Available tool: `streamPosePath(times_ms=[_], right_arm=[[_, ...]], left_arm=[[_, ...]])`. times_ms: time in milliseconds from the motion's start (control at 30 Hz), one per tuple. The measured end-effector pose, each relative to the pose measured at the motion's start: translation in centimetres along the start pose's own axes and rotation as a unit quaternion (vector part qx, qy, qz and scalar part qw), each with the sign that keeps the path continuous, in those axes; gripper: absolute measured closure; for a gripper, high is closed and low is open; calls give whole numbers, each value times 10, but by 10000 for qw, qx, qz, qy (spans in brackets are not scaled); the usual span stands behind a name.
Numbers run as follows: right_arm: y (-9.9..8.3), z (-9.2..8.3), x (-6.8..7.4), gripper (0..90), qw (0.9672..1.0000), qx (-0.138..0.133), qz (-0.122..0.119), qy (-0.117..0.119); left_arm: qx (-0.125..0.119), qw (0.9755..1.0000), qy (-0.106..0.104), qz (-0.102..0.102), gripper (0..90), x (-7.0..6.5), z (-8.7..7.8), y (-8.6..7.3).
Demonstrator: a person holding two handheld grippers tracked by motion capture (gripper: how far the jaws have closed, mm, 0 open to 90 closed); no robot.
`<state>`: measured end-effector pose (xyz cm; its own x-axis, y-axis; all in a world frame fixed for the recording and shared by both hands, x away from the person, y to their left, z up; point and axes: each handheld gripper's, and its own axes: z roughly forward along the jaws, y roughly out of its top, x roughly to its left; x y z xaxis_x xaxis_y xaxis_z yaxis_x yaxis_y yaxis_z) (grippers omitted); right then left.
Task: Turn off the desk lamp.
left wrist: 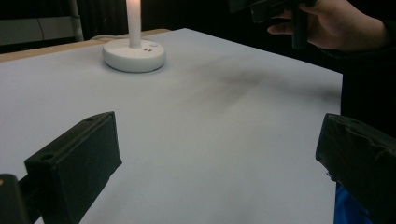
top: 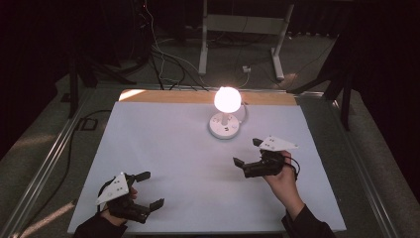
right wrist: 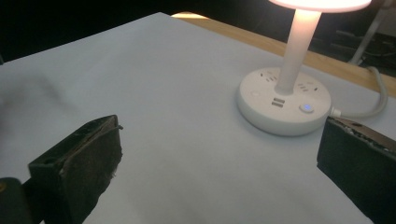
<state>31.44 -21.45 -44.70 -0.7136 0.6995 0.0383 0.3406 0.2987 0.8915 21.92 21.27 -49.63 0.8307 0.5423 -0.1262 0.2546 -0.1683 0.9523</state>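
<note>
A lit lamp point(top: 227, 111) with a round white base stands near the far edge of the white table point(top: 163, 148), its cord trailing off to the right. The right gripper point(top: 245, 151) hovers just in front of the lamp with its jaws spread wide, empty. The left gripper point(top: 152, 188) sits near the front left corner, well apart from the lamp, jaws also spread and empty
</note>
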Motion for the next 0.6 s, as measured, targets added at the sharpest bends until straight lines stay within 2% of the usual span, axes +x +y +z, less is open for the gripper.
streamPosePath(times_ms=[33, 67, 267, 300, 433, 600], right_arm=[[0, 0, 0, 0, 10000, 0, 0, 0], [2, 6, -1, 0, 9999, 25, 60, 126], [6, 19, -2, 0, 9998, 157, 61, 84], [7, 23, -2, 0, 9996, 133, 168, 202], [12, 33, -1, 0, 9997, 114, 182, 64], [17, 45, -2, 0, 9998, 117, 180, 42]], left_arm=[[-9, 10000, -4, -11, 5, 0, 0, 0], [-16, 10000, -6, -17, 5, 0, 0, 0], [-31, 10000, -21, -61, 5, 1, 0, 0], [-33, 10000, -21, -69, 5, 1, -1, 0], [-37, 10000, -24, -68, 5, 0, -1, 0], [-36, 10000, -33, -75, 5, 0, -1, 0]])
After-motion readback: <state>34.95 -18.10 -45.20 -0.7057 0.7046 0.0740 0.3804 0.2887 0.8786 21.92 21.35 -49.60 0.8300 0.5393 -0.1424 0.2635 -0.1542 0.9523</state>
